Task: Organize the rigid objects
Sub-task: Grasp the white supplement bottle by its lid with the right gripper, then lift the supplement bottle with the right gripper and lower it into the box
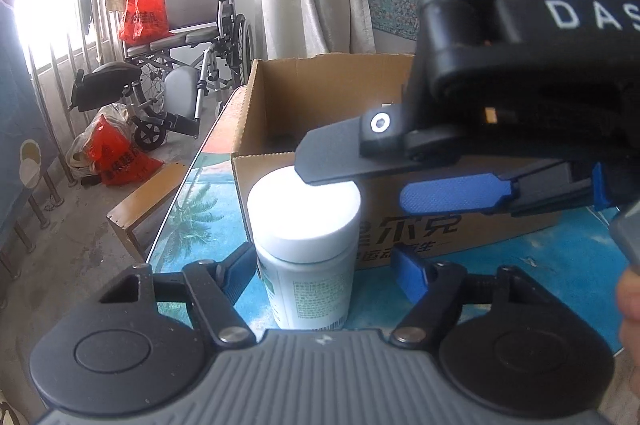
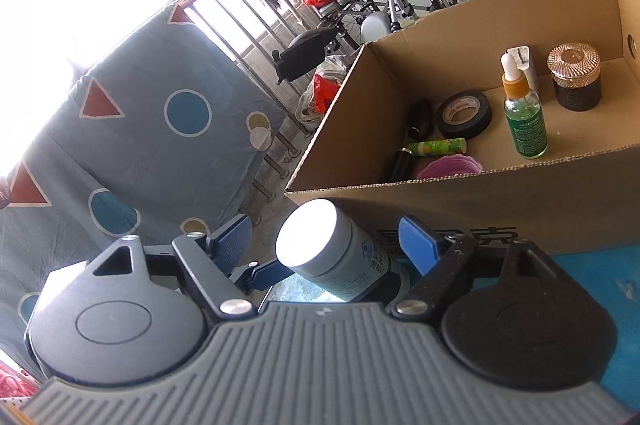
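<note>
two grippers are crowded on one thing: the white-capped plastic bottle with the pale printed label [image 1: 304, 257], which stands upright on the blue palm-print table cover [image 1: 500, 277], just in front of the open brown cardboard box [image 2: 500, 201].

my left gripper [image 1: 324, 265] straddles the bottle's body below the cap. its jaws are partly open: one pad looks to be at the bottle's side, the other stands clear, so i judge nothing is clamped. my right gripper [image 2: 324, 245] comes in higher, at cap level. it is partly open too, with a gap on each side of the cap and nothing held.

to do this well i would let one hand own the grip. i'd centre the left jaws on the body so both pads meet it together, otherwise the near pad may shove the bottle over. the right fingers [image 1: 452, 191] should stay off the cap rim, or back away, so the two tools don't collide.

once it is held, the free floor i can see in the box lies in front of the black tape roll [image 2: 464, 115] and the green dropper bottle [image 2: 524, 125].
</note>
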`<state>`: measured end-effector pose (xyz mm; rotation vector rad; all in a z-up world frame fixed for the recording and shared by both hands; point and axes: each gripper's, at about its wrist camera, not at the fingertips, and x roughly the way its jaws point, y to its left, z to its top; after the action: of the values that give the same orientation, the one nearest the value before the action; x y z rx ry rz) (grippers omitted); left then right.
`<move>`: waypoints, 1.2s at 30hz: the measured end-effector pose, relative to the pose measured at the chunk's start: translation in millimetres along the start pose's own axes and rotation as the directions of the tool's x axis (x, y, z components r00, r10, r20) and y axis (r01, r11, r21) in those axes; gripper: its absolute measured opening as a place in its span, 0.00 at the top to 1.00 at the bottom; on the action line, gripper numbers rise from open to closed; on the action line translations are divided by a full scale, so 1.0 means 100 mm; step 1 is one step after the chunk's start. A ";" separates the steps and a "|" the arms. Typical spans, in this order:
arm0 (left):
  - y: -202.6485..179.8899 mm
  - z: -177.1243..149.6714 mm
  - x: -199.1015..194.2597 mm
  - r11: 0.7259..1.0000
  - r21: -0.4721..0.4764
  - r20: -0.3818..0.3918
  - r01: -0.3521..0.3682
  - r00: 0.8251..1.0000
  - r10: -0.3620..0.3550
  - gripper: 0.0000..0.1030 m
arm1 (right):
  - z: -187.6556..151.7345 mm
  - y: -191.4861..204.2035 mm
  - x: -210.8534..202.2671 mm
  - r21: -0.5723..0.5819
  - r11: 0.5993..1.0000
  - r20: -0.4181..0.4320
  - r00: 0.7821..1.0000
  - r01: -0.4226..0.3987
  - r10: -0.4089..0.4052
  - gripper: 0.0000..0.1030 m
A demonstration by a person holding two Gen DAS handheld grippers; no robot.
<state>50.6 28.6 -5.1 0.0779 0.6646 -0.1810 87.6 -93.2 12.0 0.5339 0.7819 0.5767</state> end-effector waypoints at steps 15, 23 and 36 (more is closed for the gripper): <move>-0.04 0.03 -0.03 1.000 -0.028 -0.026 0.004 1.000 -0.005 0.47 | -0.02 -0.17 0.07 0.091 0.996 -0.048 0.999 -0.012 0.016 0.58; -0.21 0.03 -0.08 0.999 -0.001 -0.023 0.050 0.998 -0.050 0.47 | -0.07 -0.25 -0.18 0.109 0.994 -0.025 1.000 0.016 -0.013 0.57; -0.48 0.01 -0.08 0.994 0.043 -0.031 0.101 0.995 -0.100 0.47 | -0.14 -0.37 -0.51 0.130 0.989 0.007 0.998 0.065 -0.066 0.56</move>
<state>35.8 -17.9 0.0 0.0898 0.6943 -0.2917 57.5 -150.4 5.0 0.6286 0.8272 0.4637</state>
